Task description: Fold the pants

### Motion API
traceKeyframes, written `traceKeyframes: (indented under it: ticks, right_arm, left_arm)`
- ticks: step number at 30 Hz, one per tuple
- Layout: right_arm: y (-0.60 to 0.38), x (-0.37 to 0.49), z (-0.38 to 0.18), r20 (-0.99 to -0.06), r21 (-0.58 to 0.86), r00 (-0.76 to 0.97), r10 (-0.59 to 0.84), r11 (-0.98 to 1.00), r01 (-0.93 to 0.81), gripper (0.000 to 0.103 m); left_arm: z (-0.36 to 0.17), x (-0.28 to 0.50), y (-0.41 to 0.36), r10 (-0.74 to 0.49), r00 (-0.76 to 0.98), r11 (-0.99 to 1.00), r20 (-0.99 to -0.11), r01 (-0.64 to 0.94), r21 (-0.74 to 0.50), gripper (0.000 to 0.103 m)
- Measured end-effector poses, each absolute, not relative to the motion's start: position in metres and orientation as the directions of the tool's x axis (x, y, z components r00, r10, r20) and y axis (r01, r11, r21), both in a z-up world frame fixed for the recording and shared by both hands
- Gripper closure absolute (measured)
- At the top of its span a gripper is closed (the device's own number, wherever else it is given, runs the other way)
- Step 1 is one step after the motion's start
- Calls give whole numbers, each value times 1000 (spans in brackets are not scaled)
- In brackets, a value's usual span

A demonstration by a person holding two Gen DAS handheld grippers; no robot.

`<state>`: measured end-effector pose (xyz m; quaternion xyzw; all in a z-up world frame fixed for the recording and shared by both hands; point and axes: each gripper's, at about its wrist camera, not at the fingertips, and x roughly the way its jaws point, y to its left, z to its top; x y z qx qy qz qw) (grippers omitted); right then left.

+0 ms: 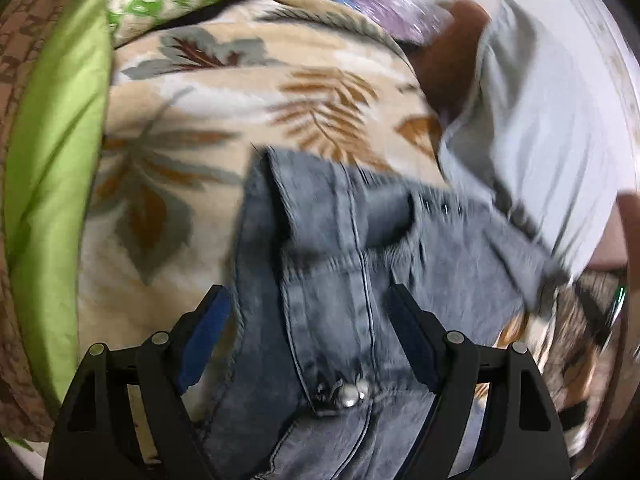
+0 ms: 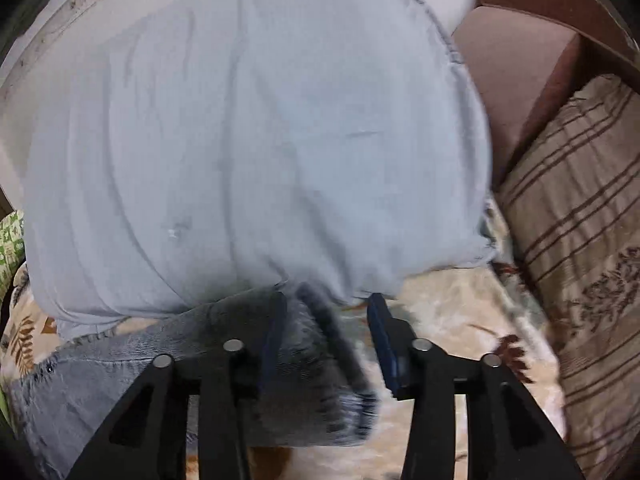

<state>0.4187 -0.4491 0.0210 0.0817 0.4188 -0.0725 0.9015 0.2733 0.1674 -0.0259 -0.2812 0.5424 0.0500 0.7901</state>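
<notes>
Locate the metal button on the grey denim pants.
Left wrist view, bottom centre: the metal button sits on the grey denim pants, between the left tongs.

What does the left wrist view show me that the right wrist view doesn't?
Only the left wrist view shows the waist of the grey denim pants with its metal buttons, lying between the wide-open fingers of the left gripper, plus the bright green satin cloth.

Only the right wrist view shows the right gripper, open over a folded end of the pants, the brown striped cushion and the brown upholstered armrest.

Both show the pants, the beige leaf-print blanket and the person's pale blue shirt.
</notes>
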Motion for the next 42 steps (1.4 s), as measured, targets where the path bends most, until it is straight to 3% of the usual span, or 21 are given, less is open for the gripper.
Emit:
traceKeyframes:
  ticks: [1,4,9,12,19,22,28,30,31,32,35,38,42]
  right_arm:
    - [-456,412,22,-766,110,642,-43,974,197,56]
    - [-473,390,18,-759,219,648,61,962,166,38]
    - [-461,380,-1,-782,242,608,137,966,93,36]
    - [-439,393,-13,-816,136,573,74,988,66,32]
    - [-423,429,-36,-847,102,529,51,992,68,31]
    - [-419,441,-45,-855,126,513,81,991,54,25]
    - [-403,455,-58,-862,173,483,152,985,-1,27]
    - [-400,455,-58,-862,158,489,132,987,11,50]
    - [-401,455,-59,-865,164,483,136,986,16,74]
    - [-403,455,-60,-869,175,473,142,984,26,88]
    - [-407,446,-52,-860,172,491,139,985,23,88]
    - [-408,432,-37,-839,169,528,135,985,16,88]
    - [-413,414,-15,-812,185,564,146,983,12,88]
  left_arm:
    - [-26,276,172,-241,409,823,-880,-395,-409,22]
    - [-35,285,180,-295,411,771,-862,-430,-469,22]
    - [-51,299,173,-332,396,726,-856,-473,-500,22]
    - [-46,308,179,-315,406,713,-858,-496,-497,22]
    - [-45,336,200,-335,397,706,-854,-494,-507,22]
    - [-54,347,194,-368,362,727,-857,-462,-507,22]
    - [-69,364,170,-402,318,762,-858,-403,-507,22]
    - [-65,366,165,-382,345,774,-857,-388,-501,23]
    - [-63,367,163,-372,356,780,-857,-382,-497,34]
    - [-60,368,158,-348,362,798,-865,-371,-476,59]
    - [-56,369,150,-264,344,850,-901,-360,-386,95]
    - [-50,363,148,-176,353,875,-919,-372,-310,101]
    - [-27,349,145,-89,411,890,-907,-377,-257,102]
